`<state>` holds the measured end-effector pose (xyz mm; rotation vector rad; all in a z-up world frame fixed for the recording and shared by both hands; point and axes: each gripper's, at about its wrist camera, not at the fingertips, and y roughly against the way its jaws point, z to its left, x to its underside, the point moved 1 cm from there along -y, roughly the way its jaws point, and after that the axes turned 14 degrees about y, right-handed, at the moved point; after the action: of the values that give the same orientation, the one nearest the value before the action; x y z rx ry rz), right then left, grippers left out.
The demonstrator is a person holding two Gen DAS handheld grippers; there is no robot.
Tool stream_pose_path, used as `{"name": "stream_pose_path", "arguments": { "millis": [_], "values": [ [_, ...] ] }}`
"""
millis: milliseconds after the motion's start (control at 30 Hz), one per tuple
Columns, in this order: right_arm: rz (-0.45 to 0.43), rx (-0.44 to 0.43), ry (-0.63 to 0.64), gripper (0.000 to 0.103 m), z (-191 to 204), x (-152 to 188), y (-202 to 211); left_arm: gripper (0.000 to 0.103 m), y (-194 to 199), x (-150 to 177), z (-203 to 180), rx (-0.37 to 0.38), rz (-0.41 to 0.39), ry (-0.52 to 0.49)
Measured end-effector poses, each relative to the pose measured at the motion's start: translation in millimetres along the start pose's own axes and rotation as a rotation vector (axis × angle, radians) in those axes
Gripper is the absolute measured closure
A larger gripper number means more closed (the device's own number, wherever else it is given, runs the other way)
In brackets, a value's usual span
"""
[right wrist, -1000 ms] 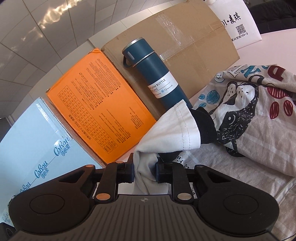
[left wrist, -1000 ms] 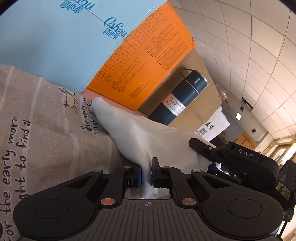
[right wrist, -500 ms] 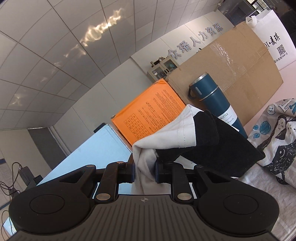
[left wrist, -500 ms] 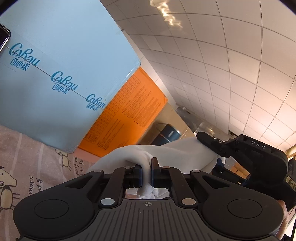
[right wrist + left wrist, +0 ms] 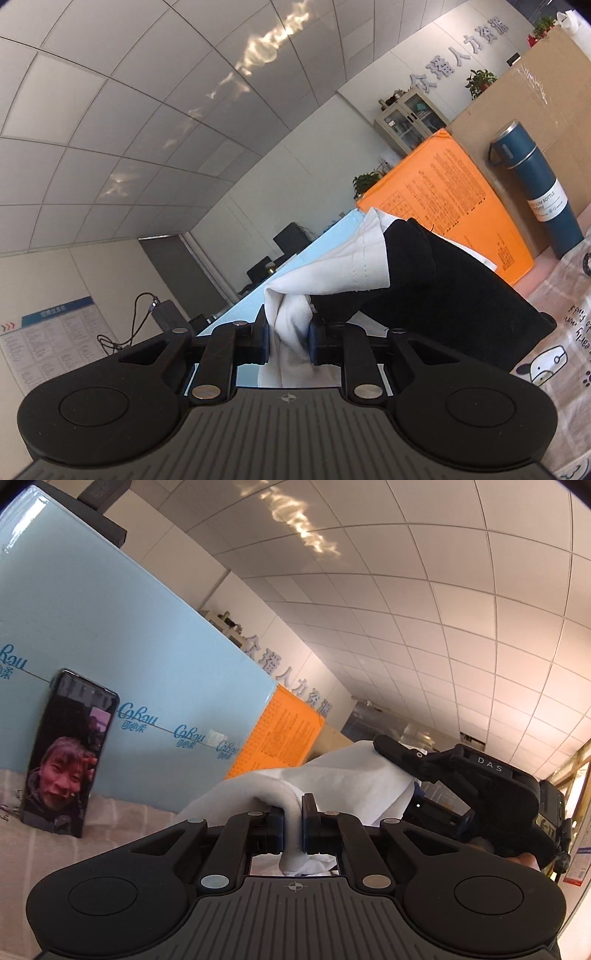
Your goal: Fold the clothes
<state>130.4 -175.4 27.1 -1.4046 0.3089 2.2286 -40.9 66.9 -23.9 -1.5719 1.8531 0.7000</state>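
The left gripper (image 5: 293, 821) pinches a bunched fold of the white garment (image 5: 343, 779) between its jaws, and the right gripper (image 5: 290, 338) pinches another bunched corner of the same garment (image 5: 332, 266); both sets of jaws are pressed onto cloth. The garment hangs in the air between the two grippers, lifted off the patterned sheet (image 5: 565, 332) below.

The likeliest trouble, as I judge it, is a slip: each grip holds only a small wad of thin fabric, and a sharp tug apart could pull a corner free and drop that side. Because each grip gathers several layers, the cloth may also come down twisted or creased rather than flat. A wide swing could catch the blue bottle (image 5: 535, 188) standing just beyond the sheet, or knock over the phone (image 5: 66, 753) leaning on the pale blue box (image 5: 129, 646).

The garment is white and soft, with a stitched hem visible in the right view, and a black part (image 5: 443, 288) draped beside the white. Behind stand an orange box (image 5: 454, 199) and a brown cardboard box (image 5: 546, 81).
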Motion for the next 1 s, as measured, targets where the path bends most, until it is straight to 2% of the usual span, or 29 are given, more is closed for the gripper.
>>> {"name": "stream_pose_path", "arguments": {
  "millis": [167, 300, 433, 533, 633, 833, 1000],
  "values": [
    [0.105, -0.105, -0.030, 0.086, 18, 26, -16, 0.096, 47, -4, 10, -0.062, -0.018, -0.050],
    [0.166, -0.163, -0.014, 0.086, 30, 37, -38, 0.096, 57, -13, 26, -0.115, -0.053, -0.042],
    [0.147, -0.207, 0.006, 0.086, 38, 44, -46, 0.096, 66, -22, 27, -0.097, -0.119, -0.070],
    [0.124, -0.247, 0.019, 0.086, 37, 48, -39, 0.096, 74, -23, 24, -0.064, -0.123, -0.098],
    [0.167, -0.240, 0.028, 0.086, 30, 50, -31, 0.096, 77, -19, 24, -0.053, -0.049, -0.085],
    [0.318, -0.203, 0.000, 0.086, 20, 74, 11, 0.096, 83, 0, 23, -0.045, 0.127, -0.050],
    [0.412, -0.187, 0.016, 0.086, 17, 88, 46, 0.096, 93, 16, 25, -0.057, 0.219, -0.012]
  ]
}}
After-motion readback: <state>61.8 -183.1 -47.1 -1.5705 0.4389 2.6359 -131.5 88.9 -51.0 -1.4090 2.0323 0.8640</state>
